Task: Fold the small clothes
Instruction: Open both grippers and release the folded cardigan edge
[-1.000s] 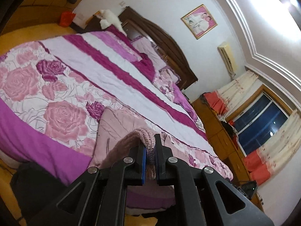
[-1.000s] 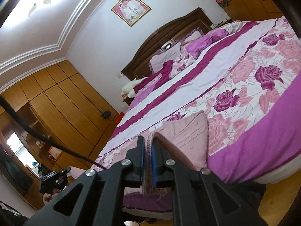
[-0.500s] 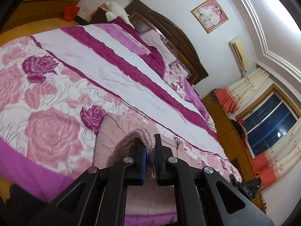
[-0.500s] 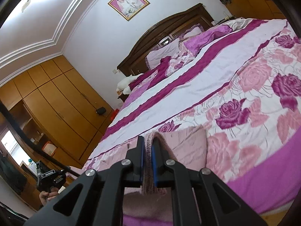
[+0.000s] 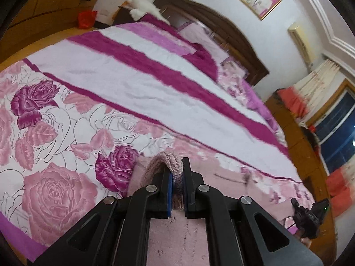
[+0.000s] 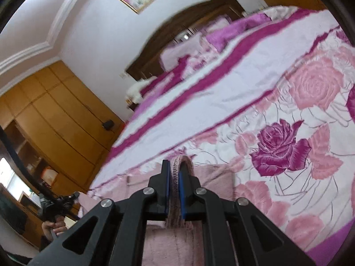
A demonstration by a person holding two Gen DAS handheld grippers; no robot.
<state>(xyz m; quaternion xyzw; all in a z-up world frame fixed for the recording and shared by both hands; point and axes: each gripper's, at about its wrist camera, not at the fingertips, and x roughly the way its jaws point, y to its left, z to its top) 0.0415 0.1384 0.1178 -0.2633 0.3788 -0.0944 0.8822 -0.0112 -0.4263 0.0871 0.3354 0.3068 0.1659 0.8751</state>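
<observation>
A small pink fuzzy garment with a knitted ribbed hem lies on the rose-patterned bedspread (image 5: 55, 137). My left gripper (image 5: 176, 177) is shut on the knitted hem (image 5: 165, 158), which arches up above the fingers; the pink cloth (image 5: 177, 239) spreads below and to the right. My right gripper (image 6: 174, 178) is shut on the other end of the knitted hem (image 6: 186, 161), with pink cloth (image 6: 217, 179) beside and beneath it. Each gripper shows small in the other's view: the right one (image 5: 307, 216), the left one (image 6: 60, 201).
The bed (image 6: 233, 73) runs back to a dark wooden headboard (image 5: 221, 33) with pillows. Wooden wardrobes (image 6: 55, 110) stand on one side, a low wooden cabinet (image 5: 299, 155) and a curtained window (image 5: 337, 128) on the other. A white plush toy (image 5: 142, 6) sits by the headboard.
Both grippers have carried the hem forward over the bed. The bed's front edge and the floor have dropped out of view, and the pink cloth now lies further onto the bedspread.
</observation>
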